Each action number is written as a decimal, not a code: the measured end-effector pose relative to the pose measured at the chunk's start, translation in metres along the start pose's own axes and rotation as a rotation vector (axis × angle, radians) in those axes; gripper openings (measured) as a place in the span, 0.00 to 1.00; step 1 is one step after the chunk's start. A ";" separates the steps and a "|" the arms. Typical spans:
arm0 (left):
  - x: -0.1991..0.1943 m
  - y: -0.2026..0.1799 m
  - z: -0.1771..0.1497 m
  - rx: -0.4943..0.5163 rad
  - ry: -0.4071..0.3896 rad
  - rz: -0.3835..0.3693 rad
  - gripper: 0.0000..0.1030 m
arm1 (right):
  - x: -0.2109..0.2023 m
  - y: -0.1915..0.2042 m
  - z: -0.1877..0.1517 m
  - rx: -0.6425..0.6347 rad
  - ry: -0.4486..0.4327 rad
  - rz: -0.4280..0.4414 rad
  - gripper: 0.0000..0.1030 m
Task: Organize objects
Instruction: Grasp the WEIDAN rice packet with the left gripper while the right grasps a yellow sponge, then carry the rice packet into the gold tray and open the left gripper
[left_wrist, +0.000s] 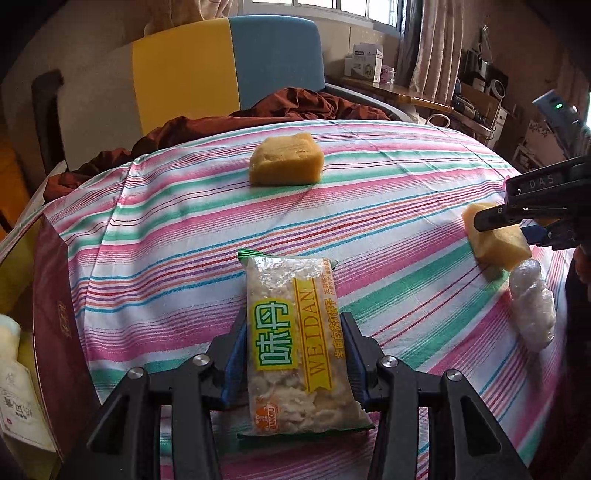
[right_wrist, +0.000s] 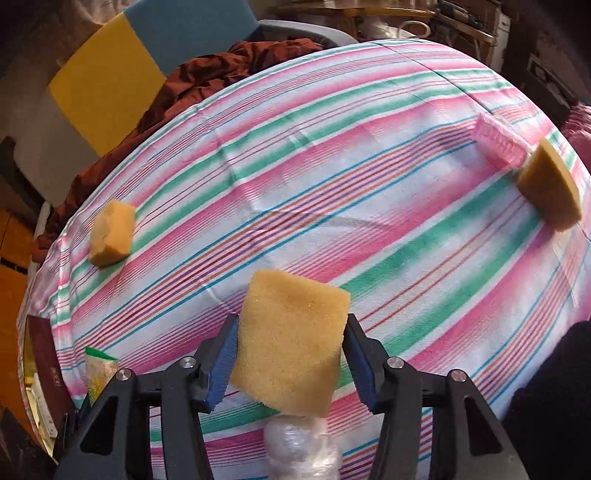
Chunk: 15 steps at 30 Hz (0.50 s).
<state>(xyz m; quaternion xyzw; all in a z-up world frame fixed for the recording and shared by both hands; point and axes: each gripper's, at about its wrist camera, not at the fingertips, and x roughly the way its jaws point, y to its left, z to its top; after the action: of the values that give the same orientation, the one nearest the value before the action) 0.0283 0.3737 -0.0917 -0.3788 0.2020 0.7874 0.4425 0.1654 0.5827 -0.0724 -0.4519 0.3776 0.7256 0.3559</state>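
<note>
My left gripper (left_wrist: 293, 350) is shut on a clear snack packet (left_wrist: 295, 343) with a green and yellow label, held just above the striped tablecloth (left_wrist: 369, 221). My right gripper (right_wrist: 290, 354) is shut on a yellow sponge block (right_wrist: 291, 343); it shows at the right of the left wrist view (left_wrist: 496, 242). A second sponge block (left_wrist: 286, 158) lies at the far middle of the table, also in the right wrist view (right_wrist: 110, 234). A third, wedge-shaped sponge (right_wrist: 550, 188) lies at the far right. A plastic-wrapped bundle (left_wrist: 532, 306) lies under the held sponge (right_wrist: 301, 450).
A dark red box (left_wrist: 55, 332) stands at the table's left edge. A pink comb-like item (right_wrist: 502, 144) lies beside the wedge sponge. Brown cloth (left_wrist: 258, 110) and a yellow and blue chair back (left_wrist: 229, 62) sit beyond the far edge.
</note>
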 end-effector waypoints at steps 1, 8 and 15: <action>-0.001 0.000 -0.001 0.005 -0.007 0.002 0.46 | 0.001 0.005 -0.001 -0.027 0.004 -0.009 0.53; -0.001 0.000 -0.004 0.006 -0.022 0.001 0.46 | 0.006 0.016 -0.003 -0.073 0.025 -0.034 0.53; -0.002 -0.002 -0.006 0.015 -0.030 0.011 0.46 | 0.007 0.023 -0.004 -0.124 0.025 -0.083 0.53</action>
<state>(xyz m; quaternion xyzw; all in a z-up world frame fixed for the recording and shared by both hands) 0.0327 0.3700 -0.0939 -0.3624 0.2032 0.7940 0.4438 0.1447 0.5693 -0.0752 -0.4972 0.3173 0.7267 0.3522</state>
